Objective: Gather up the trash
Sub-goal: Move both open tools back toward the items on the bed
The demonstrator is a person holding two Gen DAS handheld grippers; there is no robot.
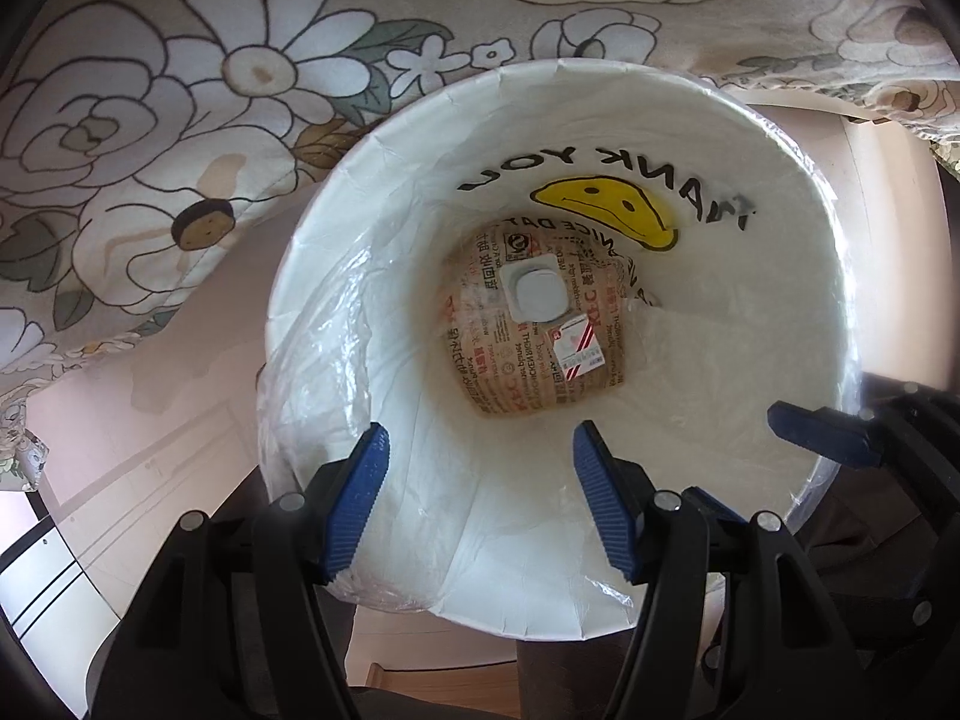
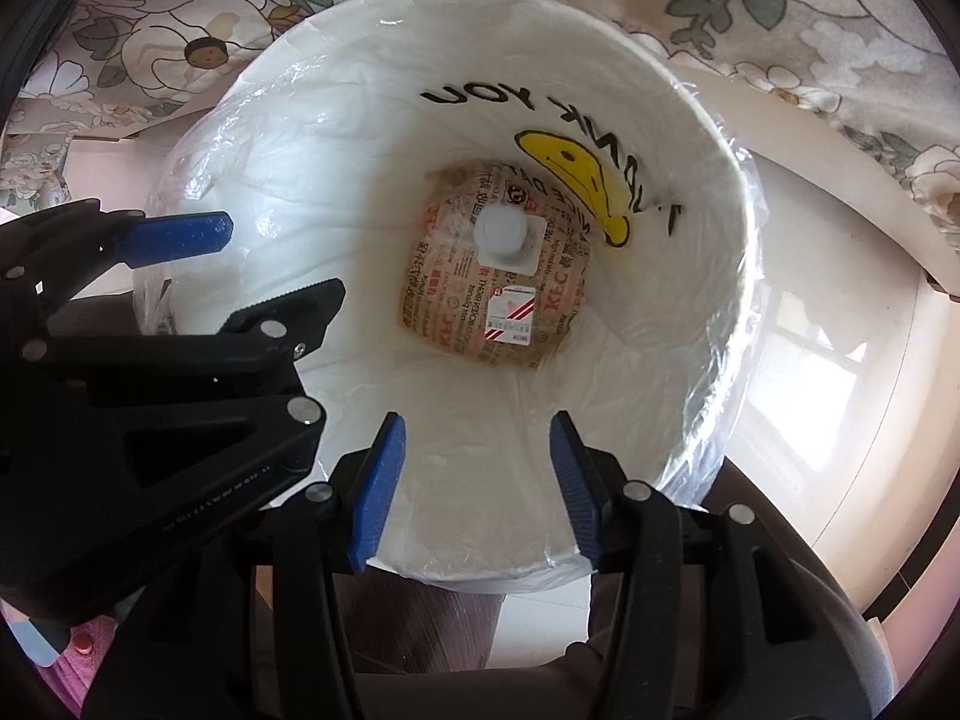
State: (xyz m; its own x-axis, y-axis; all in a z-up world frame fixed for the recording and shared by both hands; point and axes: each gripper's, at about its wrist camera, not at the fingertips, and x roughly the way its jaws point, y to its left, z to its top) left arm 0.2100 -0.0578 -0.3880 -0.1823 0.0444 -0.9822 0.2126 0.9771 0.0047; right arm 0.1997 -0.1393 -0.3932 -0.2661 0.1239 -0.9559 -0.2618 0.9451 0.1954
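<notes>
one item in: kfc bag (image 1: 528, 324) lying flat at the bottom of the bin (image 1: 312, 276), white lid (image 1: 537, 291) on top of it
bin liner: smiley bag (image 1: 612, 210) lining the bin, folded over the rim
left gripper (image 1: 480, 495): fingers spread, nothing held, hovering just over the near rim
right gripper (image 2: 474, 486): same deal, spread and empty, over the near rim
left to do: guessing that drop is done, can't see any more trash from here
around: floral cloth (image 1: 180, 90) beyond the far rim, pale floor (image 2: 840, 408) beside the bin
in the way: nothing really, the two grippers just sit close together
</notes>
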